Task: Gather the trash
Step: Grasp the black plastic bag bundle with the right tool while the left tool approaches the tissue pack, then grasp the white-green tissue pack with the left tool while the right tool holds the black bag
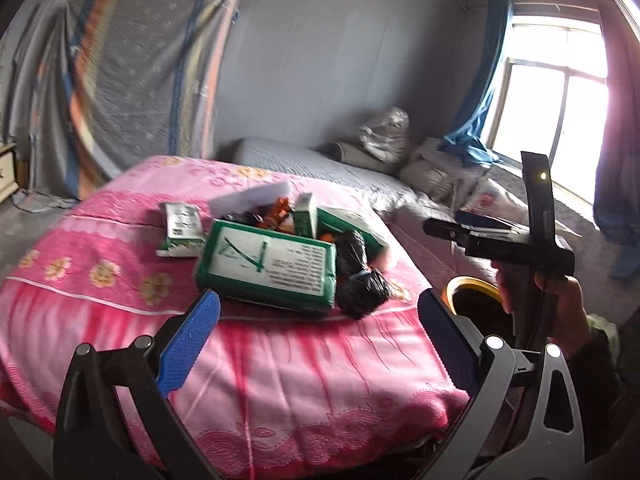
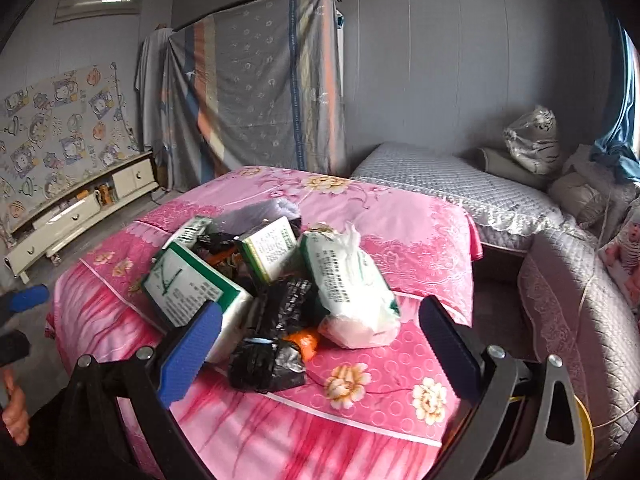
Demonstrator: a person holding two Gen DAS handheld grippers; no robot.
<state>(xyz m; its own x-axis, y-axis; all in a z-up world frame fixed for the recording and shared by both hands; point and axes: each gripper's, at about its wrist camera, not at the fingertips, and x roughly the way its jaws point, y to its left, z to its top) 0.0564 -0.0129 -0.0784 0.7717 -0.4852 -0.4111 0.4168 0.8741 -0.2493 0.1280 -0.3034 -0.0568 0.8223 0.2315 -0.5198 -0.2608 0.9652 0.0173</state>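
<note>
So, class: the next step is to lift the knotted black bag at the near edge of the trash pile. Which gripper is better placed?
Right, probably. The right gripper is open with the black bag lying directly between its fingers. The left gripper, also open, has the bag ahead and right of centre.

Green-and-white packet (image 1: 266, 268) lies beside black bags (image 1: 362, 280) on pink bedspread (image 1: 280, 380).
</note>
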